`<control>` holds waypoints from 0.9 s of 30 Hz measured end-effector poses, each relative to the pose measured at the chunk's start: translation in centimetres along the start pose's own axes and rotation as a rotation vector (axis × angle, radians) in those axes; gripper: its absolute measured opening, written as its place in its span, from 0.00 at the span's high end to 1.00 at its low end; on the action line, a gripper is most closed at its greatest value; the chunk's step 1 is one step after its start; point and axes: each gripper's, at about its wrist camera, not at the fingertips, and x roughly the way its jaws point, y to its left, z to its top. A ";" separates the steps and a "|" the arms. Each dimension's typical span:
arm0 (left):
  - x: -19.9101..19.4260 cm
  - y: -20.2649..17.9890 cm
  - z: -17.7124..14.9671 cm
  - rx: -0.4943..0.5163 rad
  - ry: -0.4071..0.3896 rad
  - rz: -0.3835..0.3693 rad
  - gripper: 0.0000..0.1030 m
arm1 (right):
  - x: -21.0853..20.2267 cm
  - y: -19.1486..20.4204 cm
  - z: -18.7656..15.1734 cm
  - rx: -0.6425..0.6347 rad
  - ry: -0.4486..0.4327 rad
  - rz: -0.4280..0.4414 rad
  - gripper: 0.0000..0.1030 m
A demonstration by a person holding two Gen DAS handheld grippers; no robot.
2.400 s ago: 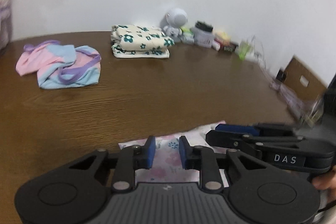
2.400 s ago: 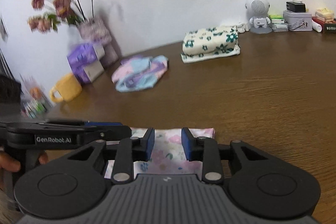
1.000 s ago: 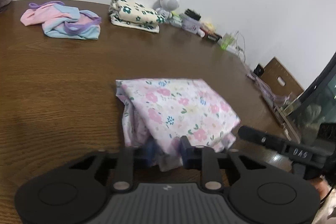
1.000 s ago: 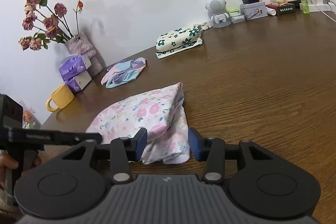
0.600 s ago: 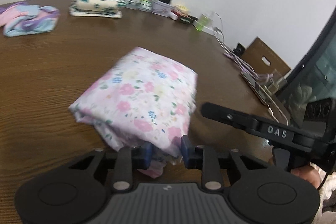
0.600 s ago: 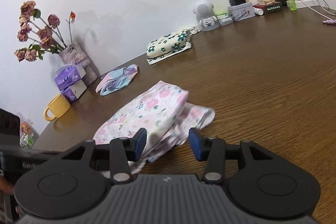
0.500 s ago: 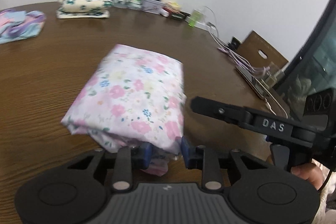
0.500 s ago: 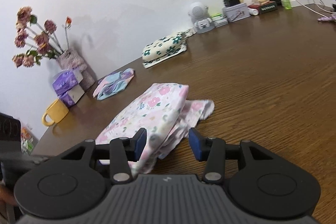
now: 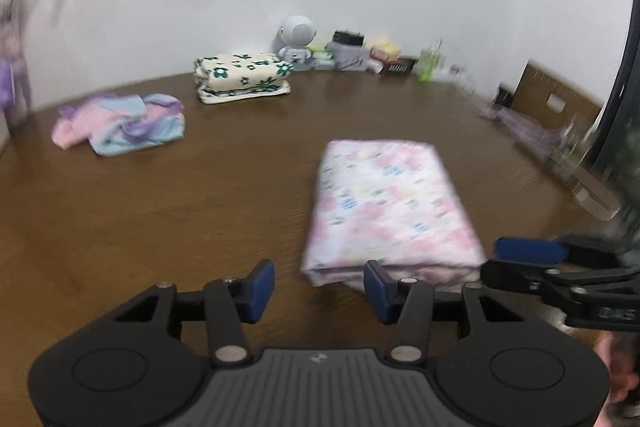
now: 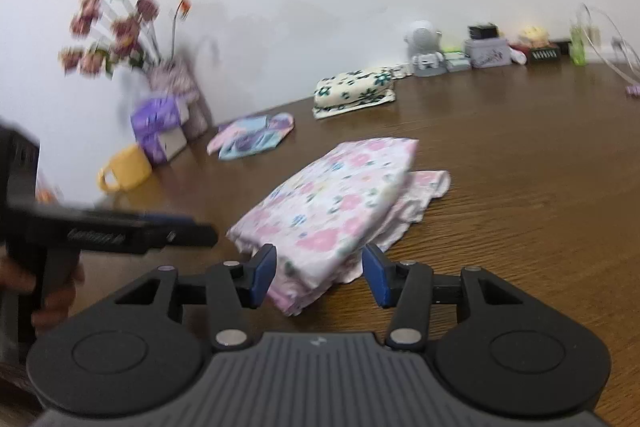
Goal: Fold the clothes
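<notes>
A pink floral garment (image 9: 388, 207) lies folded in a thick rectangle on the brown table (image 9: 160, 207). In the left wrist view my left gripper (image 9: 319, 289) hovers just short of the garment's near corner, jaws opening, pads clear of the cloth. My right gripper (image 9: 508, 263) comes in from the right at the other near corner. In the right wrist view the garment (image 10: 332, 203) has a loose layer sticking out at its right side. Its near corner sits between the opening jaws of my right gripper (image 10: 319, 275), unpressed. My left gripper (image 10: 196, 225) is at the left, held by a hand (image 10: 52, 299).
A folded cream cloth with green flowers (image 9: 242, 77) and a crumpled pastel garment (image 9: 124, 125) lie toward the back. A white robot toy (image 9: 296, 37) and small boxes line the wall. A yellow mug (image 10: 126, 167), purple tissue packs (image 10: 158, 125) and a flower vase (image 10: 176, 83) stand at the left.
Both grippers have let the floral garment go and drawn back from it. The left jaws have widened markedly. The garment now rests folded on the table.
</notes>
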 end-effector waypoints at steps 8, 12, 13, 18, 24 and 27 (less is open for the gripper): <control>2.8 -1.9 -0.3 0.181 0.006 0.053 0.57 | 2.3 2.6 -0.8 -0.033 0.014 -0.103 0.54; 3.7 -2.3 -0.3 0.228 0.002 0.048 0.70 | 3.1 2.7 -1.1 -0.018 0.014 -0.141 0.62; 3.7 -2.3 -0.3 0.234 -0.001 0.041 0.78 | 3.3 2.6 -1.1 -0.016 0.013 -0.146 0.65; 3.5 -2.9 -0.6 0.257 -0.023 0.033 0.96 | 3.5 1.9 -0.7 -0.004 0.006 -0.159 0.78; 2.8 -3.6 -1.0 0.241 -0.026 0.015 0.91 | 3.0 0.7 -0.6 -0.008 0.033 -0.137 0.65; 2.5 -3.7 -1.0 0.240 -0.027 0.011 0.84 | 1.6 1.1 -1.3 -0.030 0.026 -0.110 0.54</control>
